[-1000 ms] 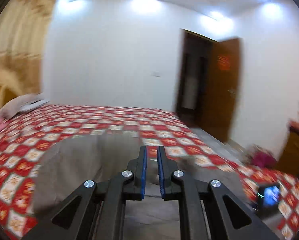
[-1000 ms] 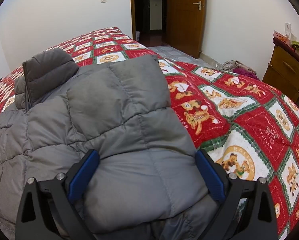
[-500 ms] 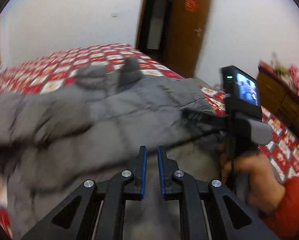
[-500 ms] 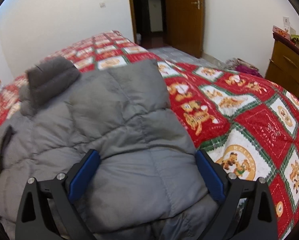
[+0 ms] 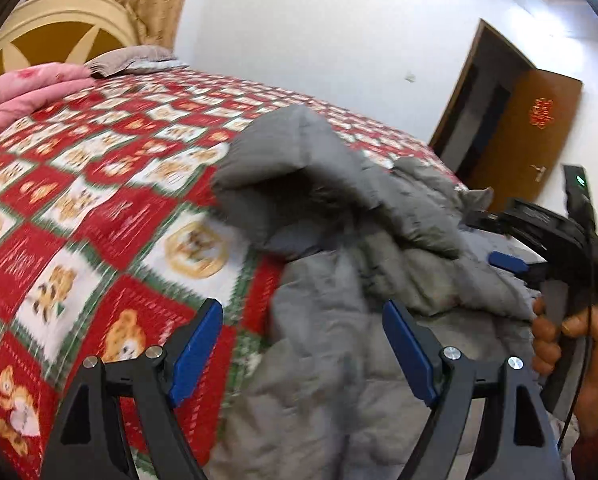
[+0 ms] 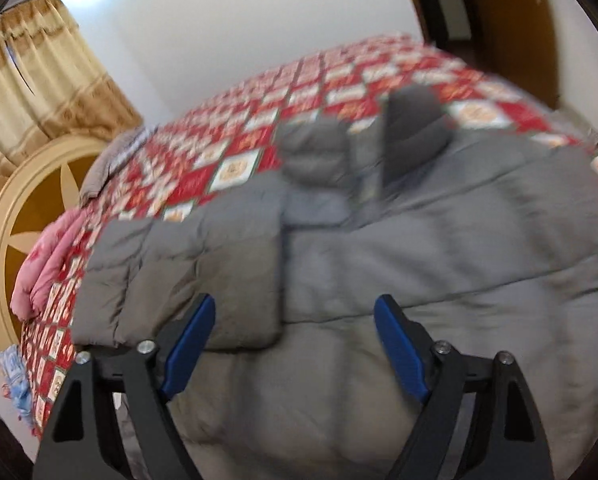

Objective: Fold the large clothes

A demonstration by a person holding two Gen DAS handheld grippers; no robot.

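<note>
A grey padded jacket [image 5: 339,280] lies on the bed with the red and white patterned cover [image 5: 79,208]. One sleeve lies folded across its body [image 6: 187,280]. My left gripper [image 5: 303,344] is open and empty, just above the jacket's left edge. My right gripper [image 6: 293,340] is open and empty, low over the jacket [image 6: 439,264] near the folded sleeve. The right gripper also shows in the left wrist view [image 5: 547,248], held in a hand at the right.
A pink blanket [image 5: 15,92] and a grey pillow [image 5: 131,60] lie by the round headboard [image 5: 55,28]. A brown door [image 5: 527,136] stands open at the far right. Curtains [image 6: 31,92] hang behind the headboard.
My left gripper has opened and let go of the jacket sleeve, which now lies folded across the body. Both grippers have swung round to the left.
</note>
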